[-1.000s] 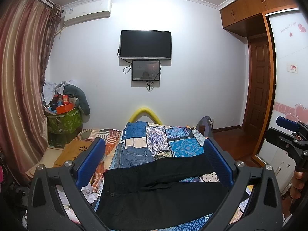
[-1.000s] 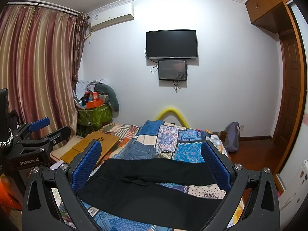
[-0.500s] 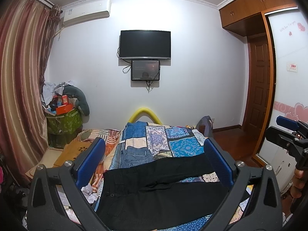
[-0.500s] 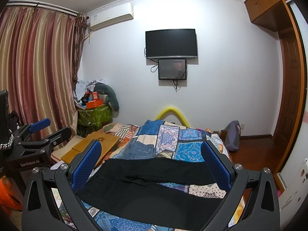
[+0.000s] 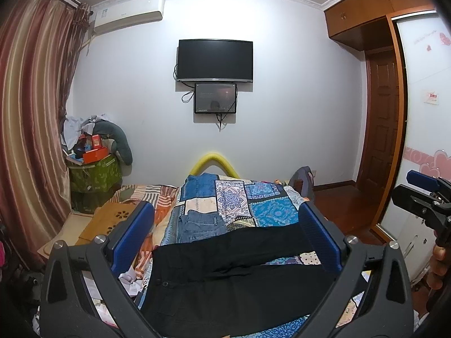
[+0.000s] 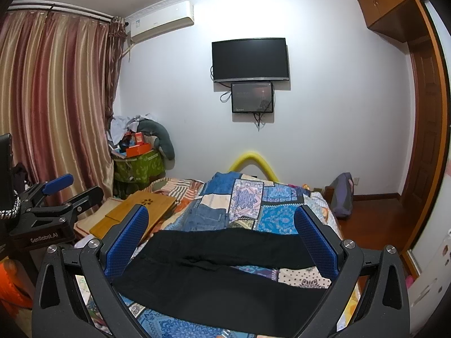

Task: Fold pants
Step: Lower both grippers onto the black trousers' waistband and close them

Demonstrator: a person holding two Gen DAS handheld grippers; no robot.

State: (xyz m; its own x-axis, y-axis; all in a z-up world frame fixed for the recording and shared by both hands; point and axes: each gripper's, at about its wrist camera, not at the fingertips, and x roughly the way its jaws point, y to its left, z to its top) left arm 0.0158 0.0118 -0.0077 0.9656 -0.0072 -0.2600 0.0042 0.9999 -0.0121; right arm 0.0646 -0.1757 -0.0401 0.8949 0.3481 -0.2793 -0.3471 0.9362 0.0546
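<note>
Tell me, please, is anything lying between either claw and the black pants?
Nothing visible does. The black pants lie spread on the patchwork quilt, with both the left claw and right claw open above them.

- White rear wall (image 5: 296, 112): wall-mounted television (image 5: 214, 59), smaller screen (image 5: 215, 98) directly beneath.
- Air conditioner (image 5: 128, 14) at upper left, near striped curtains (image 5: 31, 112).
- Wooden door (image 5: 380, 118) and overhead cabinets (image 5: 366, 8) at right.
- Reddish wood floor (image 5: 344, 205).

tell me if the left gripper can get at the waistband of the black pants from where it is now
Probably yes. The left gripper is open and above the bed, and the black pants lie spread flat on the patchwork quilt with the waistband uncovered below it. Nothing visible blocks the descent.
</note>
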